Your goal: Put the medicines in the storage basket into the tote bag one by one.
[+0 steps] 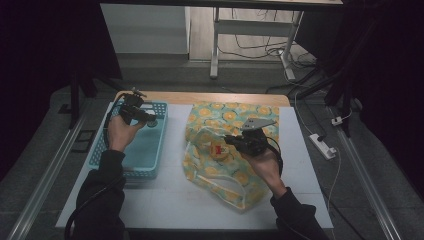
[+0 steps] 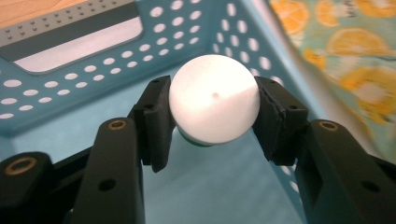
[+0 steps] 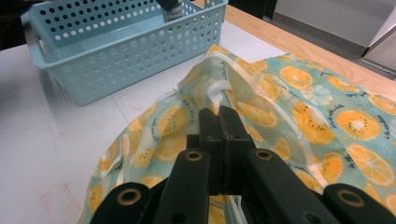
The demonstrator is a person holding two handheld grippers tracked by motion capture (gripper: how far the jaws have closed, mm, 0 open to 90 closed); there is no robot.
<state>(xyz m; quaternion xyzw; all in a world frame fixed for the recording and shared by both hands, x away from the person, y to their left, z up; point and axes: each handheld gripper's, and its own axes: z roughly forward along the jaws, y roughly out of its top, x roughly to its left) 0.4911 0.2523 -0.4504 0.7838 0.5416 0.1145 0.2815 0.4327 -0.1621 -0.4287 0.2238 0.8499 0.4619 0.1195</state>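
Observation:
My left gripper (image 1: 151, 121) is shut on a small bottle with a round white cap (image 2: 214, 100) and a green rim beneath it. It holds the bottle above the far end of the pale blue perforated basket (image 1: 145, 150). In the right gripper view the bottle's green body (image 3: 170, 7) hangs over the basket (image 3: 116, 60). My right gripper (image 1: 229, 140) has its jaws pressed together on a raised fold of the orange-slice print bag (image 1: 235, 175), which lies crumpled right of the basket. A red and yellow item (image 1: 218, 148) shows through the bag beside the right gripper (image 3: 219, 116).
A white mat (image 1: 175, 195) covers the wooden table (image 1: 200, 96), with bare mat along the front. The basket stands at the left, its rim (image 2: 70, 88) close around the held bottle. The bag (image 2: 345, 42) lies just beyond its right wall. A power strip (image 1: 322, 146) lies on the floor at the right.

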